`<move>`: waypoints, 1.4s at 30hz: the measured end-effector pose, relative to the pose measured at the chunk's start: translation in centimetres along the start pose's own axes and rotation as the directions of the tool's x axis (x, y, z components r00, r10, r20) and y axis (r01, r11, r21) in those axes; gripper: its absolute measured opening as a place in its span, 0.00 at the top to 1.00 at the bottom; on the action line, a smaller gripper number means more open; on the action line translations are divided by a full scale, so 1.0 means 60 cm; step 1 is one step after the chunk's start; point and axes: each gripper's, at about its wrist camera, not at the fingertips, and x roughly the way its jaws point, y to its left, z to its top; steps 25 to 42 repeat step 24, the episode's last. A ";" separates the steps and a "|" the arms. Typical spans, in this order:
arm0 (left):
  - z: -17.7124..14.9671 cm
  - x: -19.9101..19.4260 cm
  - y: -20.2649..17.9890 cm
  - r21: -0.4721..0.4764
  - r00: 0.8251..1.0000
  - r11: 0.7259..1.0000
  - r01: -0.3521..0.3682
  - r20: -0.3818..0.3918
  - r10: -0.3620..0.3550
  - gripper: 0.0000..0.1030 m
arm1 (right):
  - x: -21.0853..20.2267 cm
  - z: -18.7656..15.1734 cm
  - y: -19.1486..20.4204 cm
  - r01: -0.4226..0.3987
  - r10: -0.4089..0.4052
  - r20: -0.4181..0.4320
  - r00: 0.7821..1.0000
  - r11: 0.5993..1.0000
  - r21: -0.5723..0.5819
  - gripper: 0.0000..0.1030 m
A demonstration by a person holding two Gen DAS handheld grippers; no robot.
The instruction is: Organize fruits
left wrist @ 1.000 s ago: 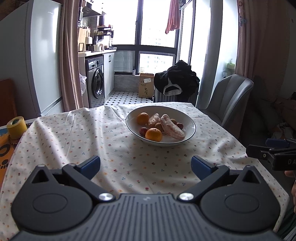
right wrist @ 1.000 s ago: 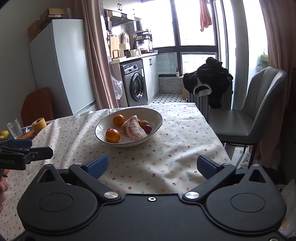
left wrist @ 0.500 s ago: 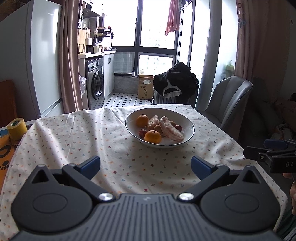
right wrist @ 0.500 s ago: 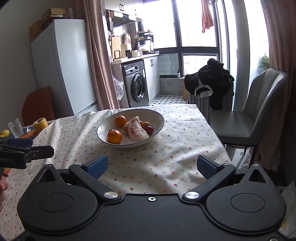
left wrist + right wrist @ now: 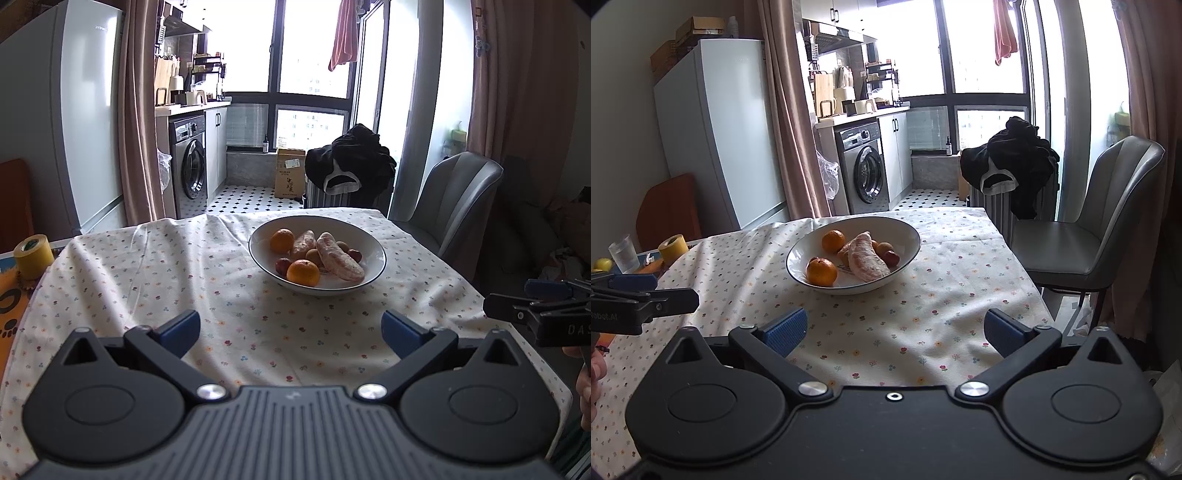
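A white bowl [image 5: 373, 269] with a dark rim sits on the flowered tablecloth, also in the right wrist view as bowl [image 5: 908, 236]. It holds two oranges [image 5: 303, 272] [image 5: 821, 272], two peeled pinkish fruit segments [image 5: 340, 256] [image 5: 866, 258], and small red and tan fruits [image 5: 283, 265]. My left gripper [image 5: 291, 328] is open over the cloth, well short of the bowl, with nothing between its fingers. My right gripper [image 5: 894, 330] is open too, empty, nearer than the bowl.
A yellow tape roll [image 5: 33, 255] stands at the table's left edge beside a glass [image 5: 623, 254]. A grey chair [image 5: 1108, 229] stands right of the table [image 5: 960, 295]. Fridge [image 5: 716, 147], curtain and washing machine [image 5: 866, 171] lie beyond.
Both grippers have drawn back slightly from the bowl and stayed open. The bowl and fruit have not moved.
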 end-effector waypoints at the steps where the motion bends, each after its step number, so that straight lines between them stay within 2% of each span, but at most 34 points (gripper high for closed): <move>1: 0.000 0.000 0.000 -0.001 1.000 1.000 0.000 0.000 0.000 0.00 | 0.000 0.000 0.000 0.001 -0.001 0.000 1.000 1.000 0.000 0.00; 42: 0.002 -0.001 -0.002 0.000 1.000 1.000 0.002 0.007 -0.002 0.00 | -0.003 0.001 0.007 -0.013 0.013 0.002 1.000 1.000 -0.001 0.00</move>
